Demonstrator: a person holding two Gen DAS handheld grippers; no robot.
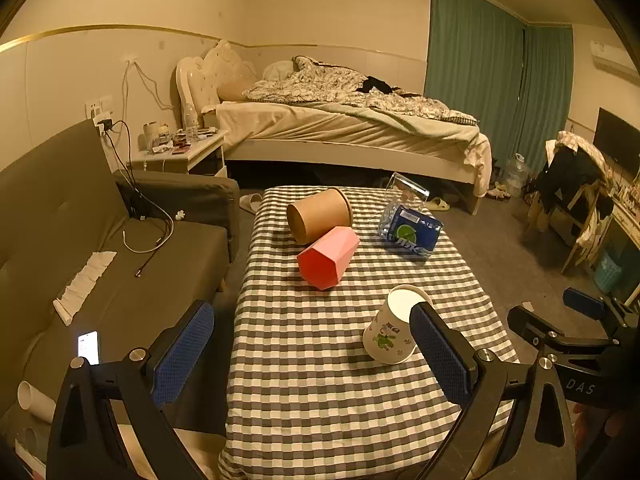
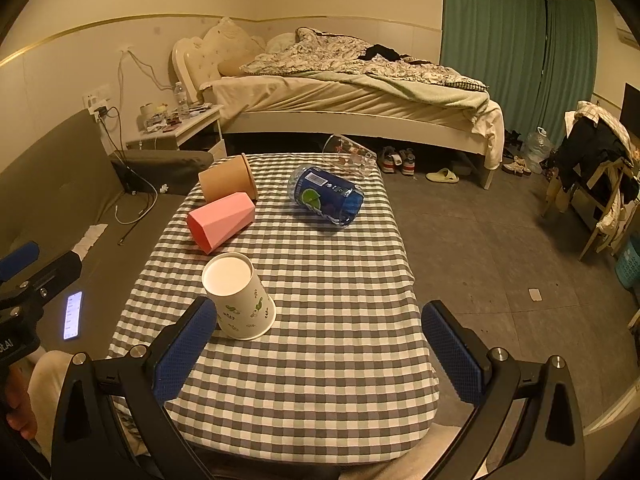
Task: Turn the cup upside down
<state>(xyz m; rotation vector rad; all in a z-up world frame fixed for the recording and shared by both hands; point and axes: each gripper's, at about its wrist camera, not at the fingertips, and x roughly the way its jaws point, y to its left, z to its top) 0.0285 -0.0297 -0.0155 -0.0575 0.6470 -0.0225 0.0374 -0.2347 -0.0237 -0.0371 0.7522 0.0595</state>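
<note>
A white paper cup with green leaf print (image 1: 390, 330) (image 2: 240, 300) stands upside down on the checkered table (image 1: 320, 360) (image 2: 320, 320), its flat bottom up. My left gripper (image 1: 312, 352) is open and empty, its right finger just beside the cup. My right gripper (image 2: 320, 352) is open and empty, its left finger close to the cup. A pink faceted cup (image 1: 328, 257) (image 2: 221, 220), a brown paper cup (image 1: 319, 214) (image 2: 226, 182), a blue-labelled clear cup (image 1: 410, 229) (image 2: 326, 194) and a clear glass (image 1: 406, 192) (image 2: 350, 156) lie on their sides further back.
A grey sofa (image 1: 100, 260) with cables, tissue and a lit phone (image 1: 89, 347) (image 2: 73, 314) runs along the left. A bed (image 1: 340, 128) stands behind the table. A chair with clothes (image 1: 576, 184) is at the right. The right gripper's body (image 1: 568, 332) shows at the left view's edge.
</note>
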